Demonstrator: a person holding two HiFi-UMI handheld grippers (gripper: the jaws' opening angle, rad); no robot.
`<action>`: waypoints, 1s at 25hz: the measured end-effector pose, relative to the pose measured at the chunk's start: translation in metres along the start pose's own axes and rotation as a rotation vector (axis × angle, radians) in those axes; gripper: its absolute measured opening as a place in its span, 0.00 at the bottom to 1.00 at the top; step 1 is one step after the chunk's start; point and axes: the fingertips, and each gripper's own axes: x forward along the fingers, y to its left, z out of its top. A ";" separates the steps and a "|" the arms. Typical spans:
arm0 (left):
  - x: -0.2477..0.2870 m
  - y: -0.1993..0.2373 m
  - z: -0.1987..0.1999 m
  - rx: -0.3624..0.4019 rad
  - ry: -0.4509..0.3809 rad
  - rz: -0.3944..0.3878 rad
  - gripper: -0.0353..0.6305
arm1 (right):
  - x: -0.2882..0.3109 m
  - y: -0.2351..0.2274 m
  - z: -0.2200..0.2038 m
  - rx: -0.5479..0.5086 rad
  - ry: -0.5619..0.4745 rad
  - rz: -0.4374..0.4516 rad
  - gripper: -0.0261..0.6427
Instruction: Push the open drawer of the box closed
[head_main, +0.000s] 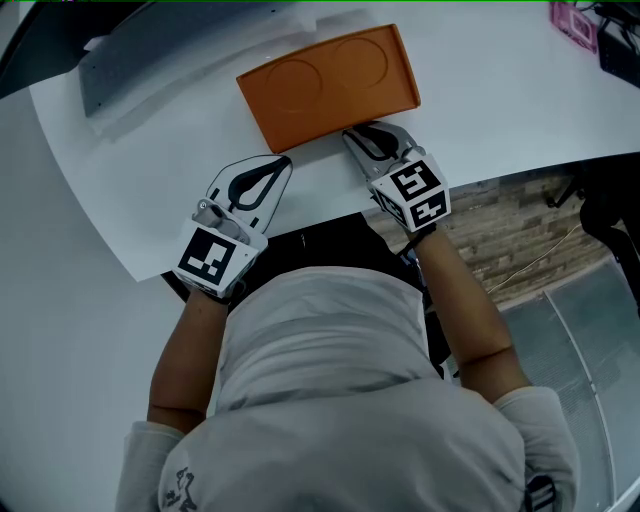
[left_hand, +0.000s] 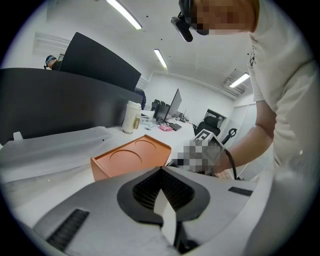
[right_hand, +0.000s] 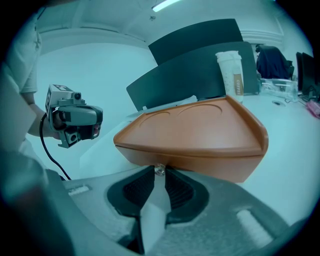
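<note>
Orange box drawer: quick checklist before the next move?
1. Right gripper on the small clear knob at the front of the orange plastic box with two round recesses: ok, jaws closed on it.
2. Drawer flush with the box: cannot tell, the rim overhangs the front.
3. Left gripper empty: ok, jaws together, nothing between them.
4. Box steadied against sliding: not ok, the left gripper is apart from it.
5. White table beyond the box free: cannot tell; a white sheet lies close behind.
</note>
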 end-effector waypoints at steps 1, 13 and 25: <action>0.000 0.000 0.000 0.001 -0.001 -0.001 0.05 | 0.000 0.000 0.000 0.001 -0.001 0.000 0.14; -0.006 -0.003 0.006 0.026 -0.021 -0.018 0.05 | -0.011 0.005 0.002 0.015 -0.018 -0.025 0.20; -0.053 -0.025 0.049 0.125 -0.112 -0.060 0.05 | -0.067 0.036 0.038 -0.035 -0.097 -0.141 0.20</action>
